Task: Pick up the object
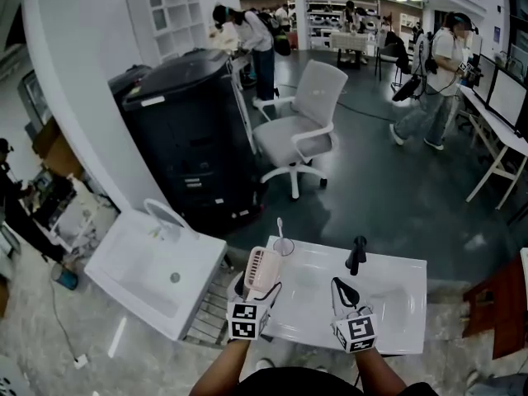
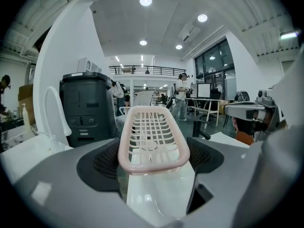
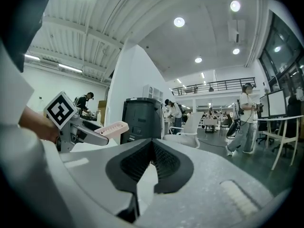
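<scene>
Nearest to me, my left gripper (image 1: 261,287) was clamped on the pale pink slotted plastic basket (image 2: 153,137). A dark ribbed pad pressed on each of its long sides, and its rounded far end stuck out past the fingertips. My right gripper (image 3: 153,144) had its jaws brought together at the tips with nothing between them, and it hung just beside the left one.

Both tools were above the glossy white rectangular basin (image 1: 396,304). From the right gripper view the basket looked held in the air rather than resting on anything, so I judged the grasp made and the lift under way. What the next move called for was a steady hold — level, with no loosening of the jaws — and clearance from the black tap (image 1: 356,254) and the clear cup holding a toothbrush (image 1: 283,246) at the basin's far edge.

Farther off stood a second white sink (image 1: 148,271) to my left, then a tall black cabinet (image 1: 194,130) and a white office chair (image 1: 301,126).
</scene>
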`<state>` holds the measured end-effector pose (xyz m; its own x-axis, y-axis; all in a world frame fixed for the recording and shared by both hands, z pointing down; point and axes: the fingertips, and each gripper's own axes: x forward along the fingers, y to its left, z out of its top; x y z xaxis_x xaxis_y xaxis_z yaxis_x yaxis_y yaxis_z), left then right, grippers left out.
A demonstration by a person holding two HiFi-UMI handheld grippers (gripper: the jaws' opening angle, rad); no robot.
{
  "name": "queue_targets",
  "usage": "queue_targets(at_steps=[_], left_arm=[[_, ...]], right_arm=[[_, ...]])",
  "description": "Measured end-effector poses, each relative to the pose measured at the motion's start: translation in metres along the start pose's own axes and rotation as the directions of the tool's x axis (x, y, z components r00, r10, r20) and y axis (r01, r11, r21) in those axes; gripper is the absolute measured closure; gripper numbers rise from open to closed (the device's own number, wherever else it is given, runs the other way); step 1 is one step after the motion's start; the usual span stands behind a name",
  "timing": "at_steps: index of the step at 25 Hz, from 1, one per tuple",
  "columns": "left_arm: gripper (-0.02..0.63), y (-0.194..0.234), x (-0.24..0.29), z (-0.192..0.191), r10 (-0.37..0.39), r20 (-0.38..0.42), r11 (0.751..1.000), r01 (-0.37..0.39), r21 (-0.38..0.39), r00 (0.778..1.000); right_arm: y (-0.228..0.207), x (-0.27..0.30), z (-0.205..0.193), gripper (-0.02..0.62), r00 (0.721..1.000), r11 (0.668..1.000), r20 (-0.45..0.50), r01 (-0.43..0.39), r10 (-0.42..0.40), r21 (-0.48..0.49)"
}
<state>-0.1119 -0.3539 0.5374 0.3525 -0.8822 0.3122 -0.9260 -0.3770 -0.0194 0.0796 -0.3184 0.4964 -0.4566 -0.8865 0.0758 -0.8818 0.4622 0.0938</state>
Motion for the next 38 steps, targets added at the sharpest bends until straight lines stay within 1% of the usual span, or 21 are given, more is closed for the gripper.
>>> queue_targets(at_steps=[3, 11, 16, 20, 38], left_arm=[[0.149, -0.003, -0.001, 0.006, -0.009, 0.009, 1.000, 0.009, -0.009, 1.000], [0.149, -0.009, -0.005, 0.011, -0.013, 0.032, 1.000, 0.013, -0.004, 0.999], [0.149, -0.011, -0.006, 0.009, -0.018, 0.036, 1.000, 0.018, -0.006, 0.999], [0.149, -0.012, -0.009, 0.007, -0.015, 0.041, 1.000, 0.015, 0.001, 0.999], [0.149, -0.019, -0.016, -0.004, -0.023, 0.027, 1.000, 0.023, 0.006, 0.999]], right_arm=[[-0.002, 0.000, 0.006, 0.594, 1.000, 1.000, 0.012, 0.003, -0.003, -0.008], [-0.003, -0.005, 0.011, 0.594, 1.000, 1.000, 0.028, 0.009, -0.009, -0.018], [-0.002, -0.008, 0.007, 0.594, 1.000, 1.000, 0.020, 0.014, -0.013, -0.019], [0.002, -0.011, 0.005, 0.595, 1.000, 0.999, 0.004, -0.001, 0.002, -0.037], [0.005, -0.019, -0.002, 0.595, 1.000, 1.000, -0.007, -0.002, 0.002, -0.027]])
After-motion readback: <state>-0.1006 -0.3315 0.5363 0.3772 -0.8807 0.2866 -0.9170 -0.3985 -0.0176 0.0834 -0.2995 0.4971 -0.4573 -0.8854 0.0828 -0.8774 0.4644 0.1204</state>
